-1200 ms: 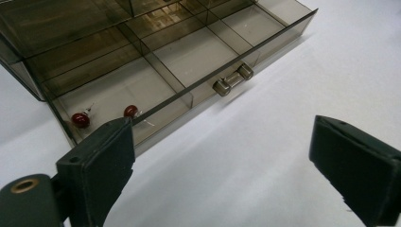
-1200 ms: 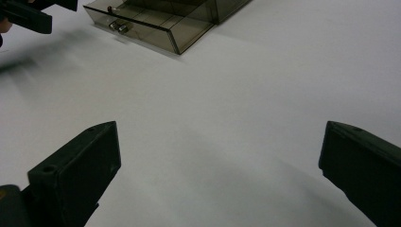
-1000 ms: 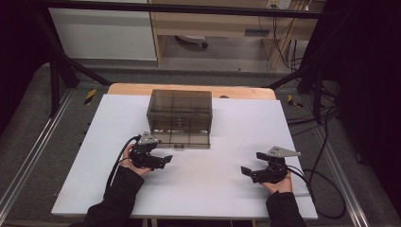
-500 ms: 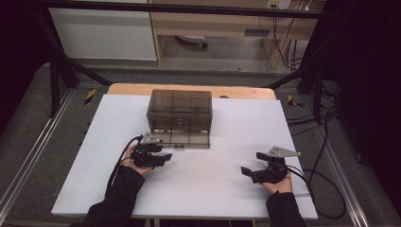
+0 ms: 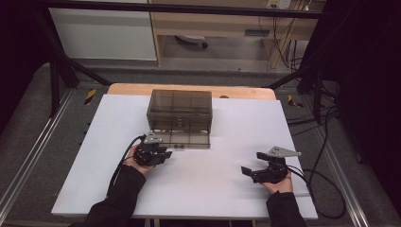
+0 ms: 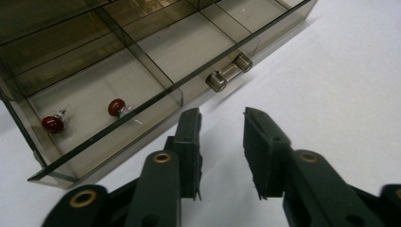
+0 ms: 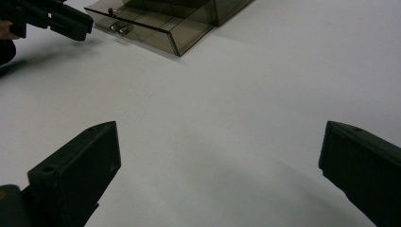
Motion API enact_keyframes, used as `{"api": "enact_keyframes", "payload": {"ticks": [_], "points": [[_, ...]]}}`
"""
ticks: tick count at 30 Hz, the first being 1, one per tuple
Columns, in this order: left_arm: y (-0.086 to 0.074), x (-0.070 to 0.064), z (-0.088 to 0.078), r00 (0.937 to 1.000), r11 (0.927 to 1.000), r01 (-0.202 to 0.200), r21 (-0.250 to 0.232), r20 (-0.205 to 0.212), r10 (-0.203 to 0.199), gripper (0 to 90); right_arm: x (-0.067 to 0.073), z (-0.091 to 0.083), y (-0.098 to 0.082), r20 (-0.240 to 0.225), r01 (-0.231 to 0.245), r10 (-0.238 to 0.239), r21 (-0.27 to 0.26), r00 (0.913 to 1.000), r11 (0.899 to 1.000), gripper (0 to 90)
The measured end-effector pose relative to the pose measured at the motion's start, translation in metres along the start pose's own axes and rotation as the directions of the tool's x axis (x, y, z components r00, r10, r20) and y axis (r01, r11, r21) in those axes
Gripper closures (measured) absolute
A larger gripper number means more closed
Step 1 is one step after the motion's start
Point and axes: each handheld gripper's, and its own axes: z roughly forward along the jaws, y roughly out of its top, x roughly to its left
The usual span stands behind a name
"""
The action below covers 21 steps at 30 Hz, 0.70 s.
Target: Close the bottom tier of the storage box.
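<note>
Since a second ago my left gripper (image 6: 221,156) jaws have been closing to a narrow gap, nothing between them; drawer (image 6: 142,90) sits pulled out of the smoky box (image 5: 179,111) mid-table, handle (image 6: 229,72) just ahead, ungrasped; two red beads (image 6: 116,107) inside; drawer work looks unfinished; right gripper (image 7: 217,170) wide, idle, well apart.

The two small red things (image 6: 53,123) in the pulled-out drawer (image 6: 118,137) sit behind smoky plastic, and they are too small to tell what they are. The top edge of the left gripper view cuts off the box (image 6: 142,28). The right gripper's (image 7: 220,175) outer parts are cut off by the picture's edges.
</note>
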Motion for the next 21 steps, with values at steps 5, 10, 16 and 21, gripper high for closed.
{"api": "enact_keyframes", "payload": {"ticks": [5,10,16,21], "points": [[0.0019,-0.0017,0.0033,0.9998,0.9999,-0.014,0.003,-0.016,0.014,75.7,0.0005,0.0004,-0.0004,0.0,-0.002,0.002,0.006,1.0,1.0,0.5],[0.0031,-0.0013,0.0061,0.9995,0.9999,-0.013,0.001,-0.029,0.013,82.7,0.0002,0.0005,-0.0005,0.002,0.0,0.0,0.008,1.0,1.0,0.5],[0.0042,0.0002,0.0079,0.9995,1.0,-0.006,-0.003,-0.032,0.006,88.9,0.0001,0.0002,-0.0003,0.002,0.001,-0.001,0.002,1.0,1.0,0.5],[0.0052,-0.0003,0.0098,0.9992,0.9999,-0.01,-0.006,-0.04,0.01,89.5,0.0003,0.0001,-0.0004,0.0,0.001,-0.001,0.004,1.0,1.0,0.5]]}}
